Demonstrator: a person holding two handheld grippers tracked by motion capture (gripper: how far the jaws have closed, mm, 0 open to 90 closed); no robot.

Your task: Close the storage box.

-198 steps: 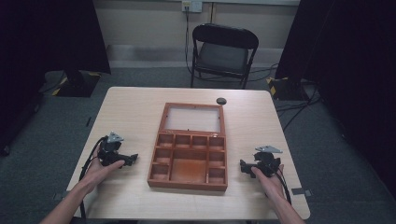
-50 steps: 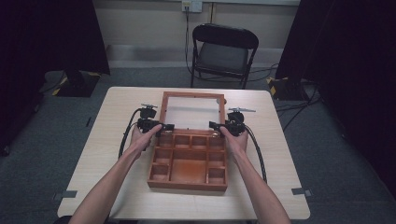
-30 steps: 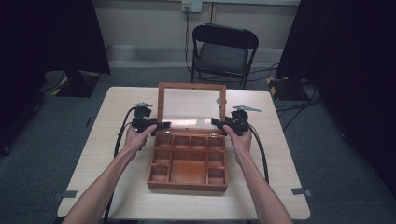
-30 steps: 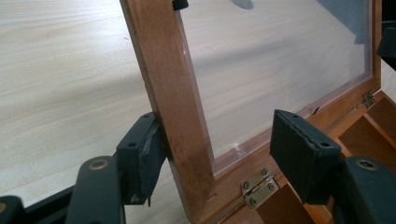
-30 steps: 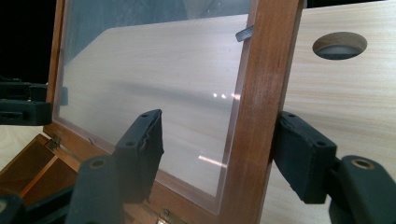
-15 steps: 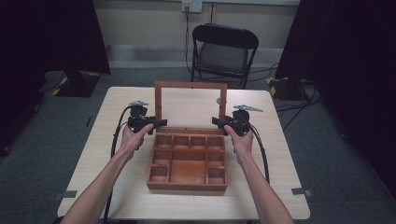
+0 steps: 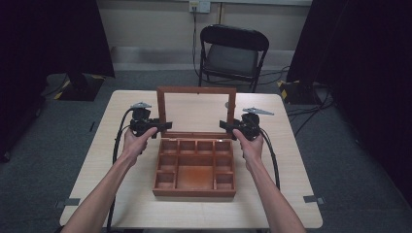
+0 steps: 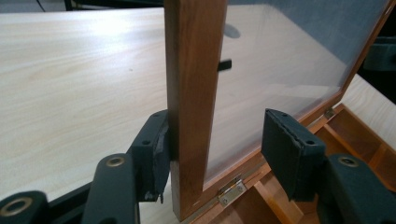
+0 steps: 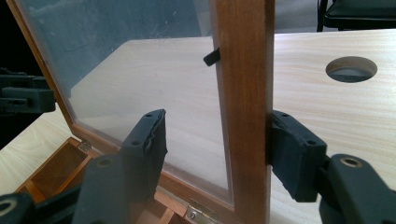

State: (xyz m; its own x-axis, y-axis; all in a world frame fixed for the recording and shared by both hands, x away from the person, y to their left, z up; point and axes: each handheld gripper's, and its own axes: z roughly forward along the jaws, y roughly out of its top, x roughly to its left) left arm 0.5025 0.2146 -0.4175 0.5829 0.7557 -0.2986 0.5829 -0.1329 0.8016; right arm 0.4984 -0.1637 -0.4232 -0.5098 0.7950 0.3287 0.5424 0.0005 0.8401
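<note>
A dim room with dark curtains on both sides and a folding chair [image 7: 234,53] beyond the far edge frames a pale wooden surface [image 7: 291,160]. At its middle sits a wooden box [image 7: 195,167] with small compartments, its glass-paned lid [image 7: 196,112] standing roughly upright on hinges along the box's far side.

The left tongs [image 7: 156,127] straddle the lid's left frame rail: one pad touches the wood's outer face, the other stands apart from the glass, so they are released rather than clamped. The right tongs [image 7: 228,126] do likewise on the right rail, the outer pad against the wood and the inner pad off the glass.

The lid looks stiff and fairly light, but the pane is likely fragile and slick; the wooden rails low near the hinges [image 8: 232,191] seem the safer hold. The small hinges probably dislike twisting, so both sides should move together.

A round hole [image 9: 351,68] in the surface lies near the far right corner, well clear. Nothing blocks the lid's swing.
</note>
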